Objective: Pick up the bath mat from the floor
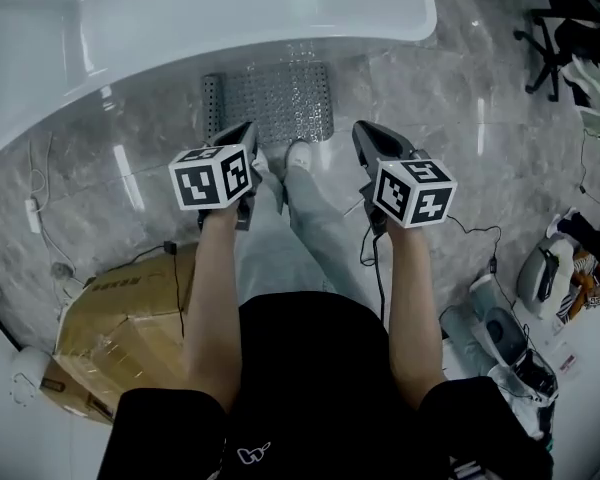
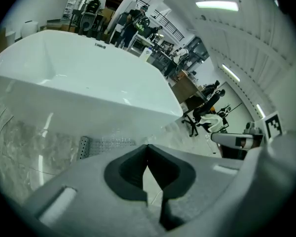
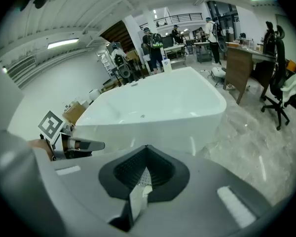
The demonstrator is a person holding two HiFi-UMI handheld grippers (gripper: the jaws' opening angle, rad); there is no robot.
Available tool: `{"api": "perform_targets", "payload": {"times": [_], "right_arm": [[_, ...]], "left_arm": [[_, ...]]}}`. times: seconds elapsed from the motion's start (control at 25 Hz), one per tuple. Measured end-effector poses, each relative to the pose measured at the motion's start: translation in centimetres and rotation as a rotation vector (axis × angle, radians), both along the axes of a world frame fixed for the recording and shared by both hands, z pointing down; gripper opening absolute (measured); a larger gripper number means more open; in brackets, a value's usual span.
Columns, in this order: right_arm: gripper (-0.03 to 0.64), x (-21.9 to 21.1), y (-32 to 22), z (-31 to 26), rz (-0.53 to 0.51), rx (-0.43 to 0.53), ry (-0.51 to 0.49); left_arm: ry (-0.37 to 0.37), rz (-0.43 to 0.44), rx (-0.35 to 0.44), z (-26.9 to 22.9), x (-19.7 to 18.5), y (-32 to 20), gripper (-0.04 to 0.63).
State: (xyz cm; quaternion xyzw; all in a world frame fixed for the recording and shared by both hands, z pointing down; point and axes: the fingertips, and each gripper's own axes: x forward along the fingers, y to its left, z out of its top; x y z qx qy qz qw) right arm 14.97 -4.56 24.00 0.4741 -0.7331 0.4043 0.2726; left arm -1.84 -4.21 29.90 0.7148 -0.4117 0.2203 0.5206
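Observation:
The bath mat [image 1: 270,101], grey and full of small holes, lies flat on the marble floor against the white bathtub [image 1: 180,28]. Both grippers hang above the floor at the mat's near edge, well clear of it. My left gripper [image 1: 242,136] is shut and empty, over the mat's near left part. My right gripper [image 1: 366,136] is shut and empty too, just right of the mat. In the left gripper view the mat [image 2: 104,144] shows beyond the closed left gripper [image 2: 147,148]. The right gripper [image 3: 146,151] points at the tub [image 3: 158,107].
The person's shoe [image 1: 298,156] stands at the mat's near edge. A cardboard box [image 1: 130,333] sits at the near left with a cable beside it. An office chair [image 1: 555,43] and small appliances [image 1: 510,338] crowd the right side. People stand far behind the tub.

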Motion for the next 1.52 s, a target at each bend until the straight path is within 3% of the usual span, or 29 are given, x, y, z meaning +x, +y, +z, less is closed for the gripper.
{"api": "perform_targets", "payload": {"times": [0.28, 0.36, 0.52, 0.68, 0.84, 0.96, 1.04, 1.16, 1.32, 1.52], "right_arm": [[0.024, 0.2, 1.5, 9.3, 0.053, -0.097, -0.034], [0.047, 0.3, 2.6, 12.3, 0.062, -0.146, -0.053], [0.068, 0.7, 3.4, 17.6, 0.06, -0.219, -0.064], [0.112, 0.6, 3.9, 21.1, 0.059, -0.239, -0.085], [0.148, 0.4, 4.3, 24.4, 0.009, -0.246, -0.11], [0.216, 1.5, 3.7, 27.8, 0.016, -0.253, -0.07], [0.323, 3.6, 3.4, 30.6, 0.074, -0.251, 0.012], [0.342, 4.9, 4.1, 34.4, 0.076, -0.275, 0.063], [0.415, 4.1, 5.1, 38.6, 0.011, -0.324, 0.025], [0.455, 4.4, 6.4, 42.0, -0.024, -0.367, 0.005]], "left_arm": [[-0.083, 0.003, -0.085, 8.9, -2.4, 1.9, 0.011], [-0.109, -0.011, -0.133, 11.6, -2.7, 2.9, 0.067], [-0.121, 0.02, -0.201, 16.2, -1.9, 4.0, 0.097], [-0.209, 0.112, -0.232, 20.4, -2.7, 5.8, 0.19], [-0.199, 0.132, -0.268, 23.9, -3.2, 7.2, 0.23], [-0.237, 0.146, -0.284, 26.9, -4.2, 7.5, 0.251], [-0.273, 0.156, -0.283, 29.1, -4.9, 8.0, 0.28], [-0.279, 0.118, -0.305, 31.8, -5.7, 9.6, 0.316], [-0.279, 0.09, -0.369, 35.0, -6.8, 11.7, 0.338], [-0.304, 0.03, -0.447, 37.2, -7.6, 14.6, 0.368]]}}
